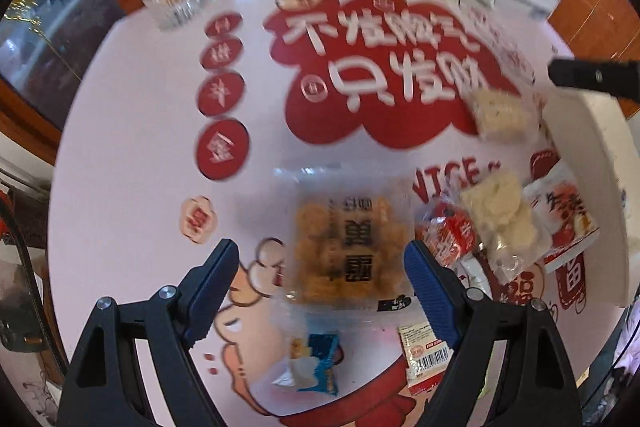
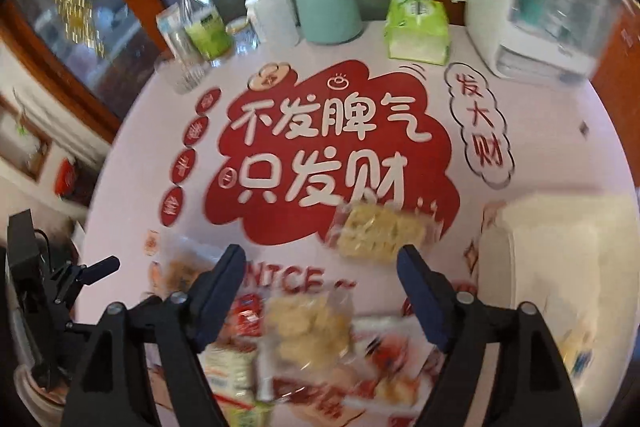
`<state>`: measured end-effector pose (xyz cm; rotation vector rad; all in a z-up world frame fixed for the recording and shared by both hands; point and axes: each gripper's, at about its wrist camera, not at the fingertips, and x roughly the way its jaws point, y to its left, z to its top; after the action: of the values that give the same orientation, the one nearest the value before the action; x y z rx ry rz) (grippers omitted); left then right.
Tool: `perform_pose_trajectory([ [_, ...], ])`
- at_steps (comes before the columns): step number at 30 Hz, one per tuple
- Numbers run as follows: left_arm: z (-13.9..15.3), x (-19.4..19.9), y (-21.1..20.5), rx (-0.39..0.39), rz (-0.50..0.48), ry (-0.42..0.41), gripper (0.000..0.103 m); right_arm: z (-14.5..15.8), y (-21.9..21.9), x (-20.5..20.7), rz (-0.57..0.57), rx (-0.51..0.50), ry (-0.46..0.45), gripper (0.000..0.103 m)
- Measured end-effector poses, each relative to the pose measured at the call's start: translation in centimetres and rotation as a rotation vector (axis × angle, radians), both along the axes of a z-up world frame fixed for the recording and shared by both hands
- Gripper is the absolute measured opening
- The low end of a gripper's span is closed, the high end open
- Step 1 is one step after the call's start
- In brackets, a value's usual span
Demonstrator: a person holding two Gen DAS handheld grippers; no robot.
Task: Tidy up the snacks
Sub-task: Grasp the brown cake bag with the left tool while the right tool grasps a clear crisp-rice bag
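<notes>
Left gripper [image 1: 322, 263] jaws spread, nothing gripped; clear pack of golden snacks [image 1: 347, 251] lies on the table between and just past the fingers. Right gripper [image 2: 322, 269] jaws also wide, empty, above a pale snack bag [image 2: 310, 331]; another pale pack [image 2: 380, 233] lies just ahead. Table [image 2: 560, 155] is white with a red cartoon print and white lettering. Far edge: teal canister [image 2: 326, 7], green tissue box [image 2: 416, 29], bottles, white appliance [image 2: 548, 3]. White bin [image 2: 560, 259] right of the right gripper.

wood-framed glass cabinet [image 2: 100, 39] stands behind the white, red-printed table [image 2: 132, 187].
</notes>
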<state>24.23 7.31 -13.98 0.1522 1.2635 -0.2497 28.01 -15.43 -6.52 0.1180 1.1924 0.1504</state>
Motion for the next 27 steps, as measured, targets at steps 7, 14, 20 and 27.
perform_pose_trajectory([
  [7,-2.4,0.6,-1.7,0.031,0.005,0.059,0.084,-3.9,0.6,2.7,0.270,-0.160,0.068,0.082],
  [14,-4.0,1.8,-2.8,0.050,0.032,0.092,0.086,-8.1,1.7,3.3,0.499,-0.310,0.109,0.082],
  [20,-5.0,2.3,-2.8,0.056,0.069,0.114,0.086,-11.0,1.1,4.7,0.519,-0.311,0.165,0.082],
  [27,-4.7,2.0,-2.2,0.029,0.096,0.096,0.068,-12.3,0.0,5.3,0.471,-0.222,0.197,0.055],
])
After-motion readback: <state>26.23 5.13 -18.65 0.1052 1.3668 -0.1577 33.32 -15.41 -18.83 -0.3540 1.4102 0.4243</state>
